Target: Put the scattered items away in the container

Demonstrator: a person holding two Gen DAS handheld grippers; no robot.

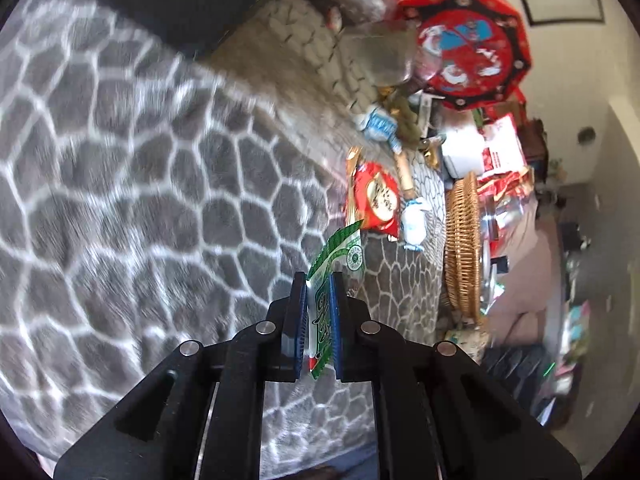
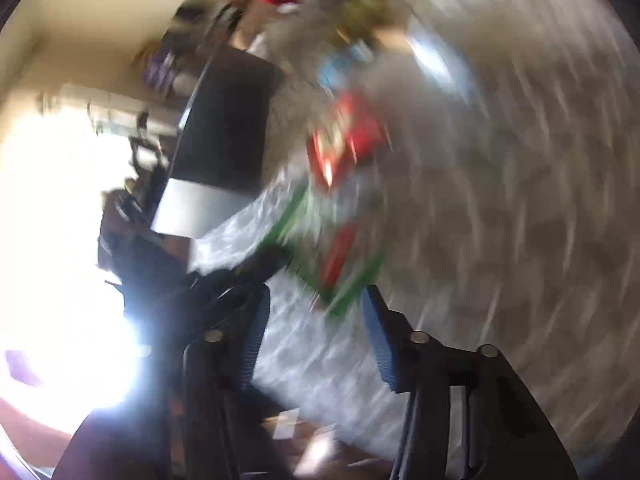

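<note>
My left gripper [image 1: 318,280] is shut on a green and white snack packet [image 1: 340,252], held edge-up over the grey pebble-patterned cushion [image 1: 140,180]. Ahead lie a red packet [image 1: 376,200], a white-blue wrapped candy [image 1: 414,220] and a blue-white candy [image 1: 378,124], beside a wicker basket [image 1: 462,240]. The right wrist view is badly blurred. My right gripper [image 2: 316,296] stands open, with the green packet [image 2: 340,248] just beyond its fingertips and its lower corner reaching between them, untouched by the pads. The red packet [image 2: 348,136] lies farther on.
A red octagonal tin [image 1: 468,48] and a clear jar [image 1: 380,54] stand at the far end, with more red packets [image 1: 504,152] behind the basket. A dark box [image 2: 228,136] sits left of the cushion, by a bright window glare.
</note>
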